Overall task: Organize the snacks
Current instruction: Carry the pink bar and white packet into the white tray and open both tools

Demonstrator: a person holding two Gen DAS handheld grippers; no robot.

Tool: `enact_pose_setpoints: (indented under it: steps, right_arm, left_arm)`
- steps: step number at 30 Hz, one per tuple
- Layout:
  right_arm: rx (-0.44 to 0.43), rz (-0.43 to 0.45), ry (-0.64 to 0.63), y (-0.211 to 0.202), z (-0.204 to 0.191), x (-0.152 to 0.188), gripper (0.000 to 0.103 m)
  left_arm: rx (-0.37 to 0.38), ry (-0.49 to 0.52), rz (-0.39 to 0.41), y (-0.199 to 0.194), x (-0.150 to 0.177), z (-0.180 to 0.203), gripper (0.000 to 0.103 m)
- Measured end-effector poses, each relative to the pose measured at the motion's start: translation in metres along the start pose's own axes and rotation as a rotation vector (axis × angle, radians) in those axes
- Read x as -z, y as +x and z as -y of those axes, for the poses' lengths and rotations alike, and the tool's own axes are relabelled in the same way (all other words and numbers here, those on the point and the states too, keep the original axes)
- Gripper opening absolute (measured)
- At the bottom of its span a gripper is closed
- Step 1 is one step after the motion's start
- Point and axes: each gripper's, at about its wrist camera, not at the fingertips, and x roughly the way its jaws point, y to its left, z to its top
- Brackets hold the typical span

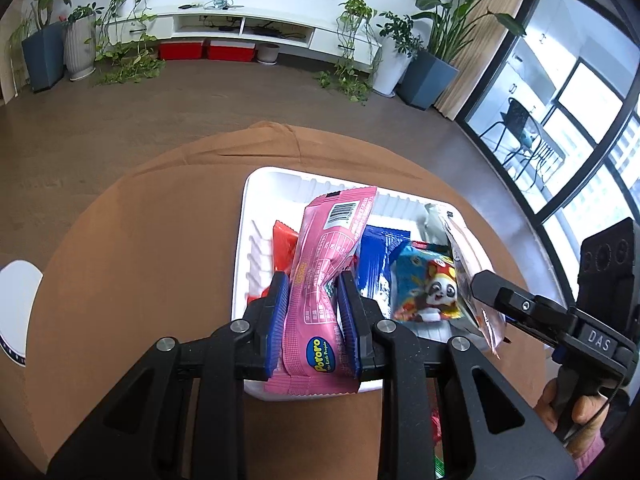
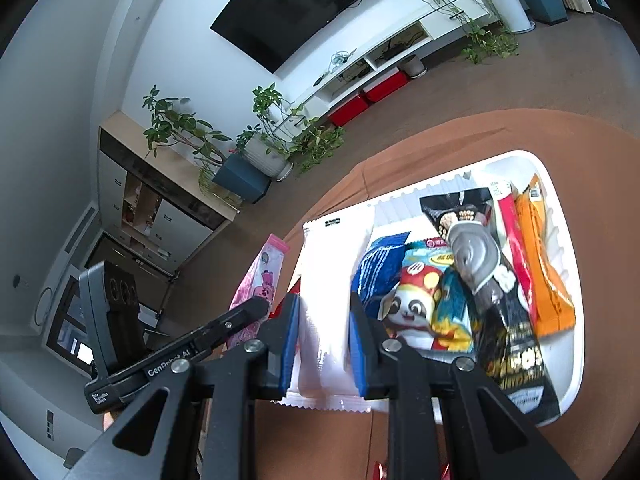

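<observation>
My left gripper [image 1: 313,280] is shut on a pink Pororo snack pack [image 1: 320,280], held upright over the left part of a white tray [image 1: 256,200]. My right gripper [image 2: 324,304] is shut on a white snack pack [image 2: 328,280] at the tray's [image 2: 560,208] left side. In the tray lie a red pack [image 1: 284,248], a blue pack [image 1: 376,256], a panda pack [image 1: 428,292], and in the right wrist view a black pack [image 2: 500,312], a red stick pack [image 2: 516,248] and an orange pack [image 2: 548,264]. The right gripper [image 1: 480,280] shows in the left wrist view holding its pack [image 1: 468,264].
The tray sits on a round table with a brown cloth [image 1: 140,240]. A white object [image 1: 16,312] lies at the table's left edge. Beyond are wood floor, potted plants [image 1: 432,32], a TV shelf [image 1: 240,28] and glass doors [image 1: 560,120].
</observation>
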Motion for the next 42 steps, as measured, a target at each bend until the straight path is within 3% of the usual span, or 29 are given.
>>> enact_pose_setpoints:
  steps: [14,22,26,34,42]
  right_arm:
    - [0.049,0.006,-0.037,0.020,0.005,-0.014,0.025]
    - [0.084,0.028,-0.092,0.021,0.000,-0.014,0.029]
    - [0.068,0.040,-0.088,0.019,0.000,-0.014,0.035]
    - [0.048,0.055,-0.103,0.010,-0.004,-0.014,0.036]
    - [0.042,0.059,-0.143,-0.014,-0.017,0.002,0.043]
  left_arm:
    - [-0.054,0.073,0.000,0.050,-0.037,0.031,0.026]
    - [-0.061,0.095,-0.004,0.066,-0.045,0.040,0.037]
    - [-0.044,0.089,0.005,0.062,-0.043,0.034,0.039]
    - [-0.026,0.071,0.040,0.043,-0.038,0.030,0.040]
    - [-0.029,0.062,0.073,0.006,-0.010,0.030,0.042]
